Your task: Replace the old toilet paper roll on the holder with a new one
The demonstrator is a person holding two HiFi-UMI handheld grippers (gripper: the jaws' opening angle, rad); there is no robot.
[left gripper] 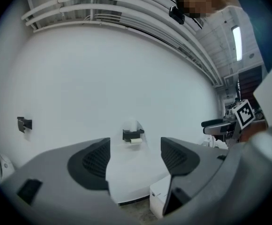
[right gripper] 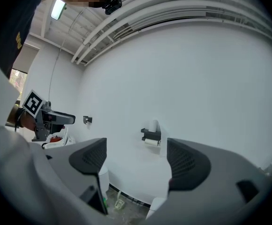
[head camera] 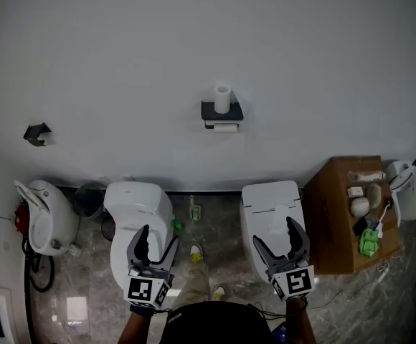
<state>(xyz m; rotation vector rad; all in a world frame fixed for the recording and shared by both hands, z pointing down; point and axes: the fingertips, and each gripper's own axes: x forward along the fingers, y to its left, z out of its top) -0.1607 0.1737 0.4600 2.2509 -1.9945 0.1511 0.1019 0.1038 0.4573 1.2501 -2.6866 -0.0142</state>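
A black holder (head camera: 221, 112) is fixed on the white wall, well ahead of both grippers. A full white roll (head camera: 223, 98) stands upright on its top shelf, and a thin, nearly used-up roll (head camera: 226, 127) hangs under it. My left gripper (head camera: 154, 246) is over the left toilet and my right gripper (head camera: 281, 241) over the right one, both open and empty. The left gripper view frames the holder (left gripper: 132, 135) between the wide-apart jaws of the left gripper (left gripper: 135, 158). In the right gripper view the holder (right gripper: 151, 135) sits far off between the jaws of the right gripper (right gripper: 136, 158).
Two white toilets (head camera: 140, 203) (head camera: 271, 201) stand against the wall below the holder. A cardboard box (head camera: 335, 192) with small items on top is at the right. A white fixture (head camera: 46, 217) and a dark bin (head camera: 90, 199) are at the left, and a black bracket (head camera: 37, 133) is on the wall.
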